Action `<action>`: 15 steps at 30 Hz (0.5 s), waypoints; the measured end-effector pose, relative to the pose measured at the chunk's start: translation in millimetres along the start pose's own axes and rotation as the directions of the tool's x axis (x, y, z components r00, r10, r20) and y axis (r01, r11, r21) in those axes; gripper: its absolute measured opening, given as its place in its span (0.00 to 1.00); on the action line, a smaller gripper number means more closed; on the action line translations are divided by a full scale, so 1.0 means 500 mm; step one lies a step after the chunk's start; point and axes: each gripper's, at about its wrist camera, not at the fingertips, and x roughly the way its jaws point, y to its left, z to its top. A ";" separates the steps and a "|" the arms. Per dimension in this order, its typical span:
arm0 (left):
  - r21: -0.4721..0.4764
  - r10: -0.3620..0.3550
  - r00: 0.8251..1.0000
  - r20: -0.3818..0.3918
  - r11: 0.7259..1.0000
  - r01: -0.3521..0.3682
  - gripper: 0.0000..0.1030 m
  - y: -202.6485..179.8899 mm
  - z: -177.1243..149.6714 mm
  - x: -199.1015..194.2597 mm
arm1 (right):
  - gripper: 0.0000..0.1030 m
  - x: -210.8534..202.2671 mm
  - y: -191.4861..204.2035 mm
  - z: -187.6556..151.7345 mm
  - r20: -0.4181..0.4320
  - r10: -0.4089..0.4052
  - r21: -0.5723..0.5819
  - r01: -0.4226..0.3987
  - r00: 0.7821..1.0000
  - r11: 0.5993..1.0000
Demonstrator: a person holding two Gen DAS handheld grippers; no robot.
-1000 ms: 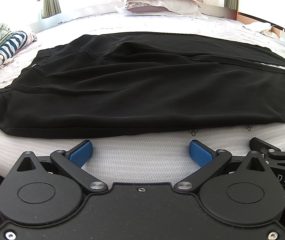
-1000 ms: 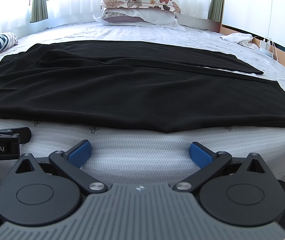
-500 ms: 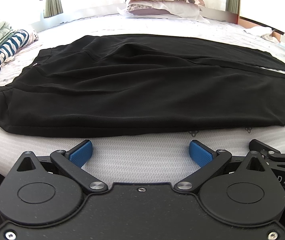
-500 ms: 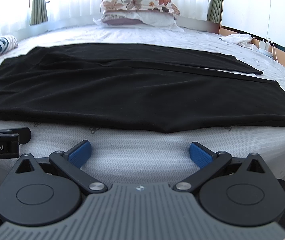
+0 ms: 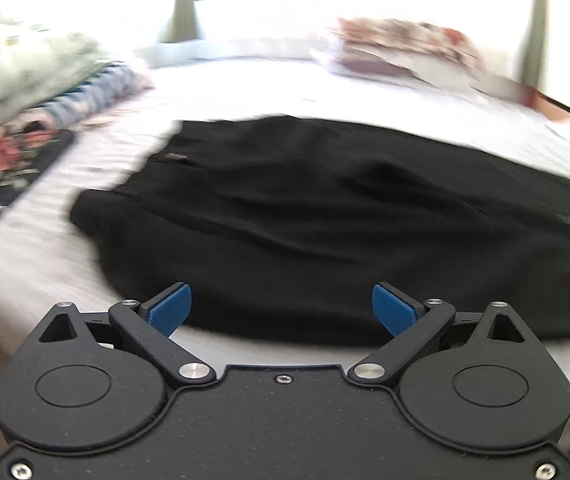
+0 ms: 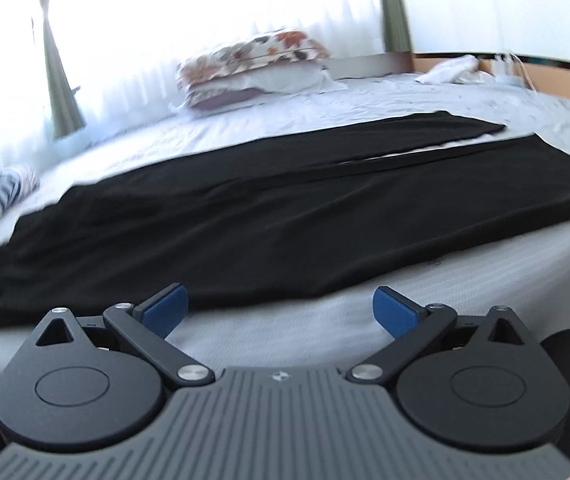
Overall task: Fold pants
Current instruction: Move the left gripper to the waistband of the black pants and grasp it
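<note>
A: On the white quilted bed (image 6: 365, 332), near edge: black fabric pants (image 6: 285, 216) lying flat, waistband end to the left, two legs running right, the far leg's hem showing past the near one. Left view blurred.

B: Left gripper (image 5: 281, 310)?

A: Blue pads spread wide, jaws just closing a little, nothing between them. They sit over the near hem of the pants; cannot tell if they touch the cloth.

B: Right gripper (image 6: 281, 312)?

A: Also spread, empty. Its left blue pad sits at the near edge of the pants, its right one over bare sheet. View tilted.

B: Surroundings?

A: Far side, a flowered pillow stacked on a white pillow (image 6: 253, 68) against bright curtained windows. Far left, a heap of folded bedding, pale green floral on top, blue-and-white stripes under it (image 5: 25, 76). Far right, a crumpled white cloth (image 6: 449, 70) by a wooden bed rail.
</note>
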 end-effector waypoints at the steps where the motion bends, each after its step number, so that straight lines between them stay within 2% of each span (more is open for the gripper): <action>1: -0.033 0.040 0.999 0.001 0.999 -0.040 0.85 0.026 0.011 0.009 | 1.00 0.001 -0.011 0.006 0.009 -0.009 0.017 0.009 1.000 1.000; 2: -0.065 0.078 0.997 -0.004 0.995 -0.078 0.74 0.051 0.025 0.020 | 1.00 0.000 -0.022 0.011 0.018 -0.014 0.031 0.013 1.000 0.999; 3: -0.102 0.120 0.993 -0.013 0.987 -0.121 0.70 0.077 0.032 0.030 | 0.99 0.002 -0.032 0.017 0.024 -0.019 0.042 0.018 1.000 0.999; 4: -0.143 0.155 0.988 -0.025 0.977 -0.157 0.62 0.103 0.040 0.043 | 0.97 0.005 -0.042 0.025 0.027 -0.025 0.051 0.023 0.999 0.998; 7: -0.267 0.227 0.972 -0.064 0.934 -0.236 0.50 0.177 0.053 0.079 | 0.93 0.016 -0.061 0.046 0.031 -0.051 0.048 0.049 0.998 0.998; 12: -0.422 0.267 0.960 -0.090 0.862 -0.279 0.48 0.262 0.059 0.137 | 0.90 0.027 -0.074 0.060 0.042 -0.107 0.022 0.106 0.993 0.994; 14: -0.468 0.262 0.958 -0.113 0.837 -0.284 0.51 0.278 0.053 0.165 | 0.89 0.026 -0.076 0.056 0.046 -0.122 0.017 0.122 0.991 0.992; 15: -0.496 0.270 0.958 -0.094 0.822 -0.280 0.53 0.286 0.053 0.172 | 0.88 0.025 -0.077 0.053 0.049 -0.130 0.014 0.130 0.990 0.991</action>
